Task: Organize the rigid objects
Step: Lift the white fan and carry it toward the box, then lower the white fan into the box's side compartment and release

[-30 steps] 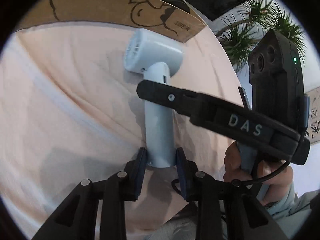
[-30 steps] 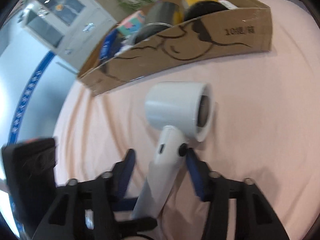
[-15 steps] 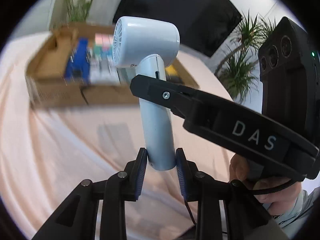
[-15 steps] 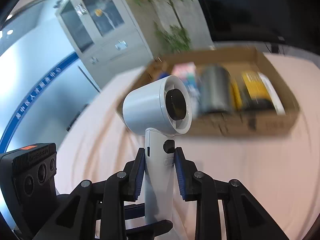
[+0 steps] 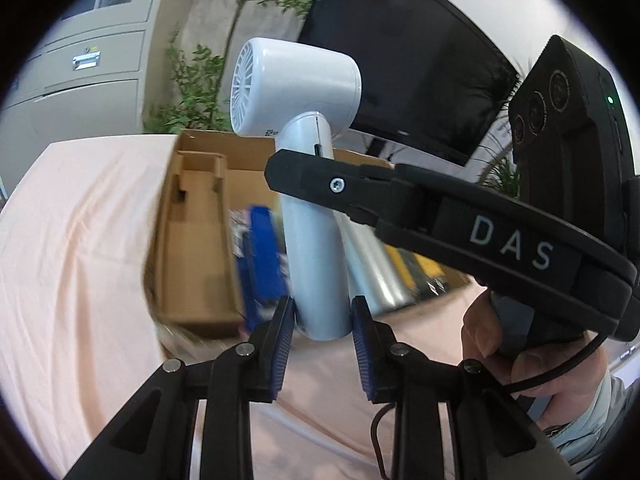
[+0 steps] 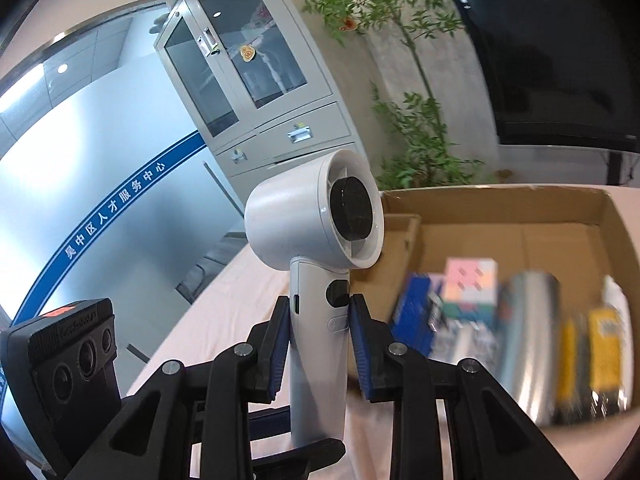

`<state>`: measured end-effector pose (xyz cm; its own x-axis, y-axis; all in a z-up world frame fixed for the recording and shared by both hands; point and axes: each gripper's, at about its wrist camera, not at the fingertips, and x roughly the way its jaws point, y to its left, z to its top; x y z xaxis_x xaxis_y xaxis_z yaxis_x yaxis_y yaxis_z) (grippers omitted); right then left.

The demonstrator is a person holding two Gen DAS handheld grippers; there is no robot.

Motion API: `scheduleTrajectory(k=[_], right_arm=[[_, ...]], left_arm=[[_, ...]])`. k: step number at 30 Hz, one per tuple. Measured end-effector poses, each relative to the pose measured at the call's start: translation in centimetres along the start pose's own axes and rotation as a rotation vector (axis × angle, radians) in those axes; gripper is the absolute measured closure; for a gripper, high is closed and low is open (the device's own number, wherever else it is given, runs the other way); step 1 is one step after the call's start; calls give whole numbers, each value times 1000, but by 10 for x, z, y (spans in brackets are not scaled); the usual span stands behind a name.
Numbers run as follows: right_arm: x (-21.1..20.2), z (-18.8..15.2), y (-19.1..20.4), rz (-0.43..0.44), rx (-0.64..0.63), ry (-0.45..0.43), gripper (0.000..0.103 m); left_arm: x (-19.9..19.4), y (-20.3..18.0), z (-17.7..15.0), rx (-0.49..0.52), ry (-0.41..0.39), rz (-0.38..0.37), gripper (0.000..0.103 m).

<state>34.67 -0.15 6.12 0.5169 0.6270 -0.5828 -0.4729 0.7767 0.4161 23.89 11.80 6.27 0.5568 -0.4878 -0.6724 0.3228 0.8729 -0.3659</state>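
box contents (image 6: 520, 320) are motion-blurred, labels unreadable; the hair dryer (image 5: 316, 240) handle hides items behind it

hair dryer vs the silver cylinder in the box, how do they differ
The hair dryer is white, upright and in the air, gripped on its handle by the left claw and right claw. The silver cylinder is shiny metal, lying in the cardboard box, untouched. Both are rigid, rounded items.

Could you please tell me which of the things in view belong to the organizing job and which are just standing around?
Job:
white hair dryer, gripped by the left gripper and right gripper
cardboard box with items packed inside

Standing around:
grey cabinet
plants
dark screen
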Motion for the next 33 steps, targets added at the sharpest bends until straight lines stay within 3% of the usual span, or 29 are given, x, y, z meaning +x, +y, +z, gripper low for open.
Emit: scheduleTrajectory(k=[9, 17, 21, 24, 26, 27, 28, 29, 30, 32, 33], right_arm=[[139, 57, -36, 13, 104, 158, 76], [210, 40, -84, -25, 237, 319, 76], [217, 37, -84, -66, 195, 335, 74], [198, 41, -79, -125, 155, 306, 73], [169, 46, -73, -143, 116, 243, 61], [153, 45, -73, -148, 106, 213, 43], [140, 45, -72, -151, 103, 185, 34], [120, 43, -74, -153, 104, 143, 19], [101, 39, -75, -172, 95, 108, 14], [70, 27, -76, -241, 41, 70, 13], [54, 20, -78, -279, 13, 55, 10]], left_arm=[[45, 81, 41, -82, 93, 12, 75], [80, 100, 31, -119, 197, 25, 75], [82, 98, 26, -128, 217, 32, 75], [84, 103, 25, -118, 212, 97, 75], [69, 101, 22, -121, 166, 105, 75], [58, 97, 21, -111, 139, 134, 75], [50, 92, 19, -99, 114, 161, 73], [42, 86, 18, -84, 84, 186, 64], [29, 76, 14, -66, 37, 219, 55], [7, 58, 5, -58, -58, 272, 16], [-2, 50, 1, -54, -106, 294, 15]])
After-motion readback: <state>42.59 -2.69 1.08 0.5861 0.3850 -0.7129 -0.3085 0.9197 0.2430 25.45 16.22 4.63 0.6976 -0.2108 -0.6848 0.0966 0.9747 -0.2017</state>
